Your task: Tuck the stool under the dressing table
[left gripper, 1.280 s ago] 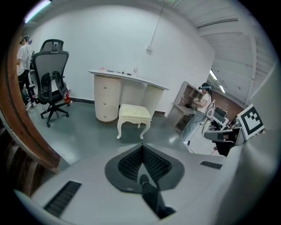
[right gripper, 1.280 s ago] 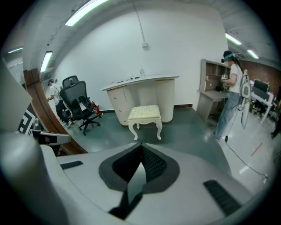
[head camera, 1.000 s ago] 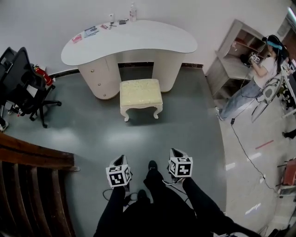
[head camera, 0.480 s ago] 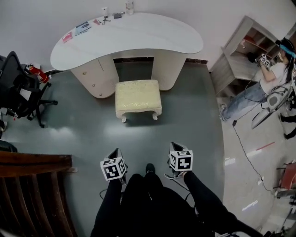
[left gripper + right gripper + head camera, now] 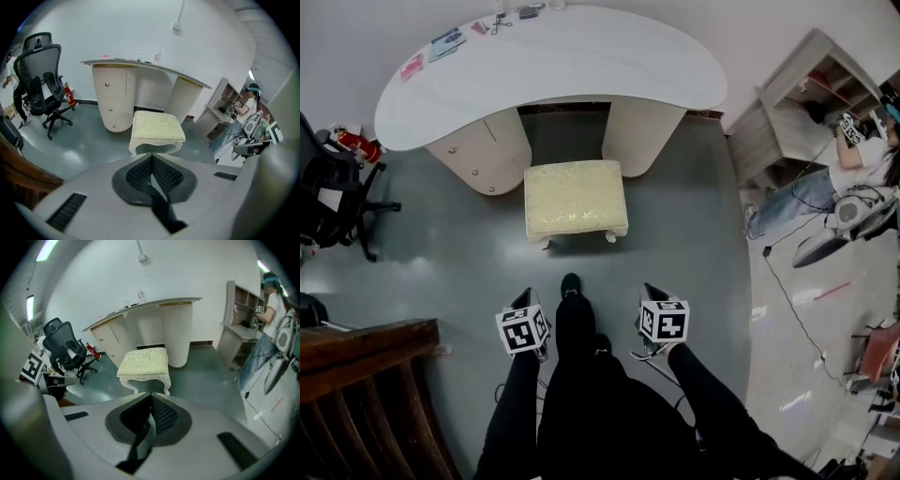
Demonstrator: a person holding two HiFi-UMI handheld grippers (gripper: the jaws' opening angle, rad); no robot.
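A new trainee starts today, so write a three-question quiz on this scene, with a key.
1. True or false: the stool is already fully under the dressing table.
2. What stands left of the table in the head view? A: office chair; B: bicycle; C: ladder.
3. Fill in: the left gripper and right gripper are both ___, holding nothing.
Key: 1 false; 2 A; 3 shut.

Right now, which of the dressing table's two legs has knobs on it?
The left leg, nearer the black office chair; the right leg is plain.
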